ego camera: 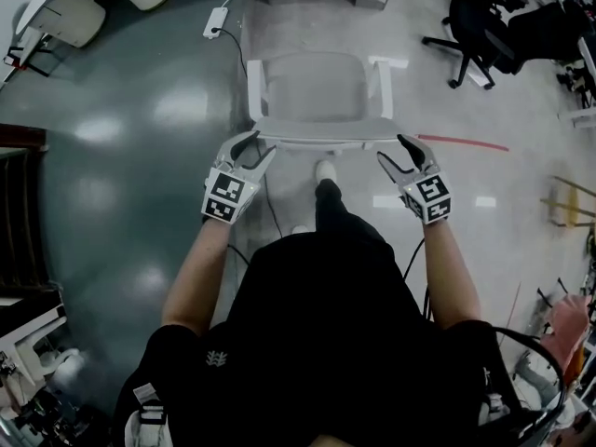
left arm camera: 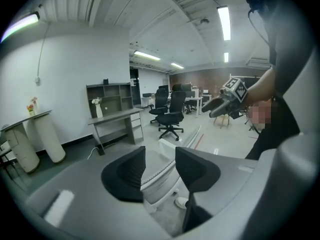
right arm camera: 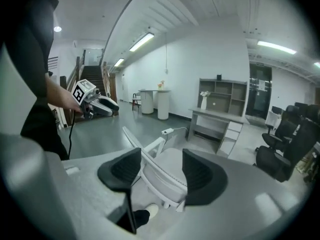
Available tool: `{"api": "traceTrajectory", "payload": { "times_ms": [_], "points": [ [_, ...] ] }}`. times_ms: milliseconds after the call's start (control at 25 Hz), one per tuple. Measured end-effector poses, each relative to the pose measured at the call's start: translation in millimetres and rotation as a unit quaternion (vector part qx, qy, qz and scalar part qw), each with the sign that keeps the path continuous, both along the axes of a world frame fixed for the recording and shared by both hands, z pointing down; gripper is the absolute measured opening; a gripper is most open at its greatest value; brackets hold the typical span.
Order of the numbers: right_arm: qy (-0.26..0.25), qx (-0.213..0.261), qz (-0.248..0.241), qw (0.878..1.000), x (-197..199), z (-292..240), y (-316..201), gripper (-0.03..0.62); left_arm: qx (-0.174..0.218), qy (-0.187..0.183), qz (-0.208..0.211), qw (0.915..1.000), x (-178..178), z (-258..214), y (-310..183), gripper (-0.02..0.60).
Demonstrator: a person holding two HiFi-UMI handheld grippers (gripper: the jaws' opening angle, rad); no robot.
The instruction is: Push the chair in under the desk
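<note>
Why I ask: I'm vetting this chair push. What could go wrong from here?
The left gripper and right gripper are open at the backrest's top corners, not clamped; an uneven shove could swing the chair off line from the desk. The power strip and its cable lie on the floor ahead, leftward; a chair leg might snag them.

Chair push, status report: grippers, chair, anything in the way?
Left gripper and right gripper open, at the backrest's ends, no grip. White chair short of the desk, facing it. Power strip on floor left of the path.
</note>
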State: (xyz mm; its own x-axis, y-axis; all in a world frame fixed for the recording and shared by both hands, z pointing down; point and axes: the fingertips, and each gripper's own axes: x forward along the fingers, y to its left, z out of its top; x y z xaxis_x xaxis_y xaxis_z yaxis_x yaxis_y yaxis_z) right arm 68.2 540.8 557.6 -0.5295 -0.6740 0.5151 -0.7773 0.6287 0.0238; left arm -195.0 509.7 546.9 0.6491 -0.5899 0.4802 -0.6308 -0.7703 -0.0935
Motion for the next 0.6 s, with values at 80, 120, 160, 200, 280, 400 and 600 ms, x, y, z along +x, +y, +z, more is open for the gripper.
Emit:
{"api": "traceTrajectory", "payload": {
  "times_ms": [80,120,160,200,280,400,600],
  "points": [
    [0.017,-0.01,-0.019,1.0,-1,14,-8,0.25,-0.003,-0.014,0.013,0.9998,8,10,-7,0.201],
    [0.025,-0.013,-0.026,0.999,0,20,-12,0.252,-0.005,-0.023,0.022,0.9995,12,17,-10,0.202],
    [0.035,-0.015,-0.033,0.999,1,27,-16,0.252,-0.007,-0.033,0.032,0.9989,16,25,-12,0.206],
    [0.046,-0.018,-0.043,0.998,1,35,-19,0.252,-0.009,-0.046,0.042,0.998,19,34,-13,0.207],
    [0.077,-0.027,-0.07,0.994,0,51,-21,0.252,-0.013,-0.078,0.063,0.9949,25,52,-13,0.207],
    [0.132,-0.029,-0.111,0.985,-2,68,-24,0.252,-0.014,-0.116,0.086,0.9893,34,71,-14,0.21],
    [0.175,-0.041,-0.145,0.973,-2,88,-35,0.25,-0.022,-0.149,0.117,0.9817,50,92,-26,0.21]
  ]
}}
